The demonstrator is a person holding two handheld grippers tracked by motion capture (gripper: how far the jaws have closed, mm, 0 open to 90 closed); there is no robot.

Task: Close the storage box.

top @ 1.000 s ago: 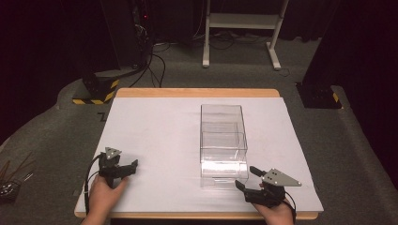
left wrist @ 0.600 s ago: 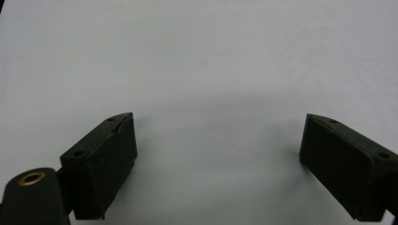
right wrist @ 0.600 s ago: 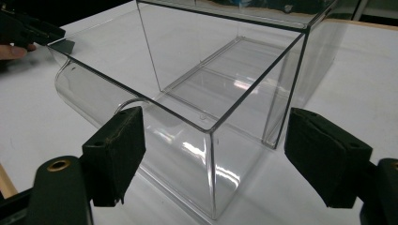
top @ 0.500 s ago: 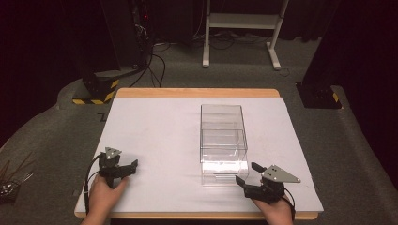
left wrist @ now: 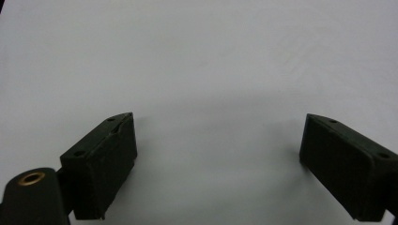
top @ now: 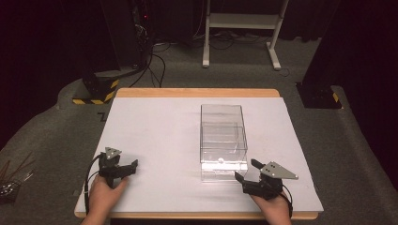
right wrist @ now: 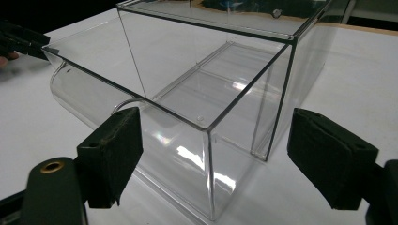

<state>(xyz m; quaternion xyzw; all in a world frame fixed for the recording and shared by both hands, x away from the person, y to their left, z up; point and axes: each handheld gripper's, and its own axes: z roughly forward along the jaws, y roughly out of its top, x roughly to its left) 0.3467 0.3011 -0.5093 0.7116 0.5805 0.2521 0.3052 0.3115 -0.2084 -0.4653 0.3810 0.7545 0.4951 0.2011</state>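
Observation:
A clear plastic box (top: pixel 224 140) stands a little right of the middle of the white table (top: pixel 155 126). Its open-topped inner part sticks out at the near end. My right gripper (top: pixel 247 170) is open just off the box's near right corner, apart from it. In the right gripper view that corner of the box (right wrist: pixel 206 126) stands between and ahead of the spread jaws of the right gripper (right wrist: pixel 216 115). My left gripper (top: pixel 127 168) rests open near the table's front left. The left gripper (left wrist: pixel 219 119) has bare white surface between its jaws.
The left gripper (right wrist: pixel 19 40) is seen beyond the box in the right gripper view. Behind the table stand a white metal frame (top: pixel 239 28), a black stand with a striped base (top: pixel 96 91) and another black base (top: pixel 319 96). Small tools (top: pixel 11 185) lie at far left.
My right gripper has edged forward and slightly left, closer to the box's near corner. The left gripper and the box have stayed put.

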